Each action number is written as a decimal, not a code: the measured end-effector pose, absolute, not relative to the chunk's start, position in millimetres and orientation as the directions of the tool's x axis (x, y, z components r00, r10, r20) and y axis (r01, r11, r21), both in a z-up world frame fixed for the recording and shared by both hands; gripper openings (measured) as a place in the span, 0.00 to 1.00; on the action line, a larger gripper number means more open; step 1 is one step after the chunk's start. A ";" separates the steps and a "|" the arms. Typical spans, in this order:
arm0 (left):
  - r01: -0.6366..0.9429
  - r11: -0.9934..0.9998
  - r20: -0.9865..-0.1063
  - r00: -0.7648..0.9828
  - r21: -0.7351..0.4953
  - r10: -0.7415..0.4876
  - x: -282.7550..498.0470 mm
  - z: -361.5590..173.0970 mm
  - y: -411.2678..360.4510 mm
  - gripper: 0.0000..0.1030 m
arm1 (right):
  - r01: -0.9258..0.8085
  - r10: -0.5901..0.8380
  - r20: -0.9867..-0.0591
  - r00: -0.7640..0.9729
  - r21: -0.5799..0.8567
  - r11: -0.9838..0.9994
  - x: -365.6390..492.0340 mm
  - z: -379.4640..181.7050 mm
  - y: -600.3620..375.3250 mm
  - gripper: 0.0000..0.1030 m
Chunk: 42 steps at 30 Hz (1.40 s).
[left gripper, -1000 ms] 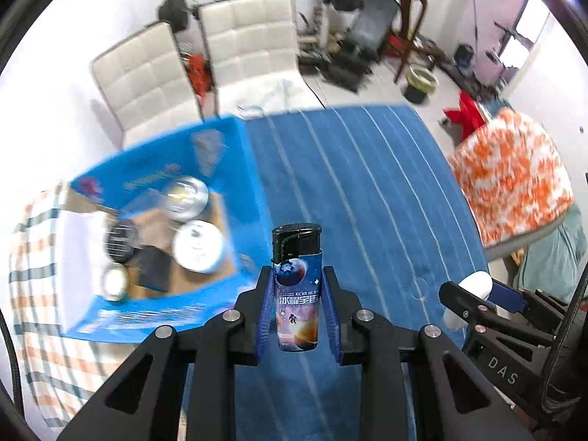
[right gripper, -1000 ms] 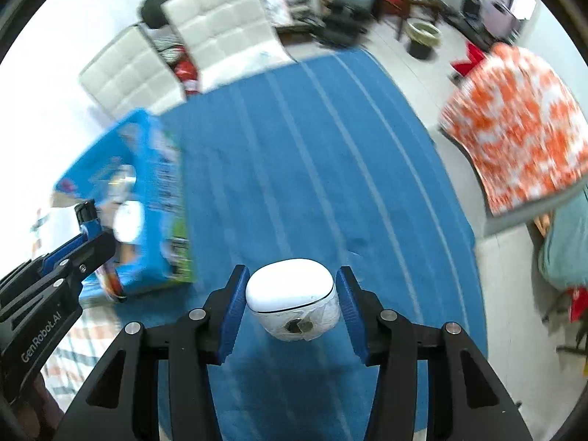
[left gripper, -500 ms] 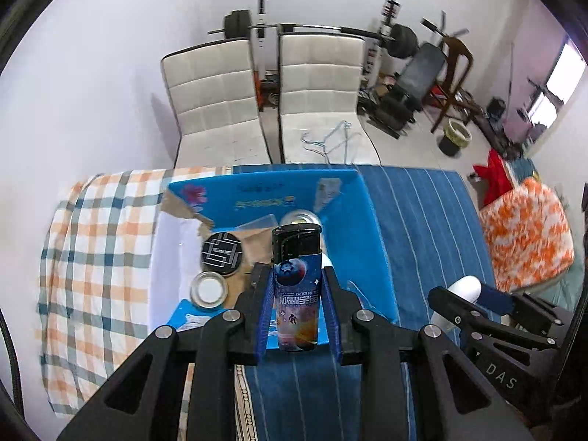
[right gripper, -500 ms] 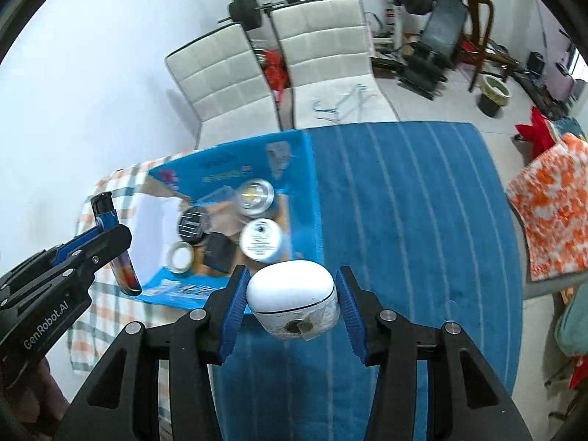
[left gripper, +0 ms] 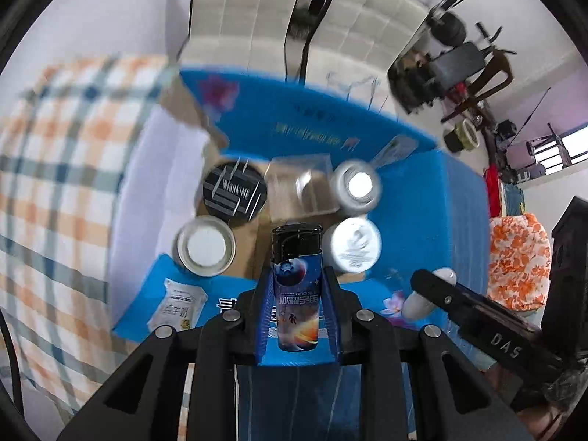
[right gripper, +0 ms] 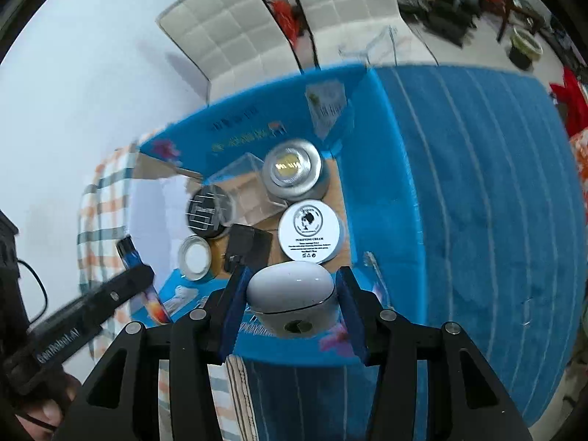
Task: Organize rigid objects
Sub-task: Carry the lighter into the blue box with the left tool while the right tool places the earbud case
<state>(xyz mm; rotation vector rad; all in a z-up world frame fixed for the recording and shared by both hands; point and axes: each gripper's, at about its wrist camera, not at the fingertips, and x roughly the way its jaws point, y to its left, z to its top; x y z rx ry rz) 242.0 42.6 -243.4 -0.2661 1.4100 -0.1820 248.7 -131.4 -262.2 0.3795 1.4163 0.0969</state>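
Black tongs (left gripper: 297,316), blue pads (right gripper: 230,305), silver screws, "DAS" lettering.

bright even daylight, heavy fisheye, motion blur in both views

window (left gripper: 573,145) blown out at right edge; blue box (left gripper: 323,128) and checked cloth (left gripper: 55,154) smeared; lighter (left gripper: 297,286) and white case (right gripper: 292,299) sharp; silver lid (right gripper: 292,165) shows glare; black vignette in corners; soft shadow behind chairs (right gripper: 235,36).
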 end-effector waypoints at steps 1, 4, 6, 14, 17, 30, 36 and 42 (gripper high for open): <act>-0.044 0.955 -0.949 0.135 -0.295 -0.287 244.5 -254.0 44.4 0.22 | 0.169 0.286 -0.947 0.148 0.309 0.936 251.8 -271.1 -130.0 0.49; -0.065 0.956 -0.956 0.086 -0.287 -0.281 249.1 -283.4 49.4 0.22 | 0.188 0.284 -0.953 0.109 0.300 0.935 260.5 -296.7 -122.5 0.49; -0.080 0.956 -0.959 0.052 -0.282 -0.279 251.8 -298.5 52.2 0.22 | 0.195 0.288 -0.954 0.078 0.298 0.934 264.3 -313.7 -116.1 0.49; -0.054 0.966 -0.968 0.003 -0.252 -0.253 252.2 -324.1 51.5 0.22 | 0.177 0.255 -0.967 0.010 0.253 0.951 270.7 -347.9 -94.8 0.50; -0.036 0.970 -0.970 -0.001 -0.242 -0.242 251.7 -326.0 50.1 0.22 | 0.169 0.243 -0.970 -0.015 0.237 0.957 271.0 -358.2 -87.8 0.50; 0.019 0.994 -0.994 0.024 -0.109 -0.110 249.8 -313.6 39.4 0.23 | 0.144 0.171 -0.985 -0.027 0.166 0.976 265.7 -365.5 -85.6 0.50; 0.026 0.999 -0.996 0.072 -0.048 -0.050 248.6 -296.3 37.1 0.38 | 0.102 0.085 -0.996 0.023 0.086 0.991 260.8 -347.6 -89.6 0.59; 0.005 1.000 -0.992 0.124 0.018 0.018 247.6 -277.7 44.0 0.83 | 0.064 0.015 -0.997 0.074 0.020 0.998 261.9 -333.0 -81.1 0.81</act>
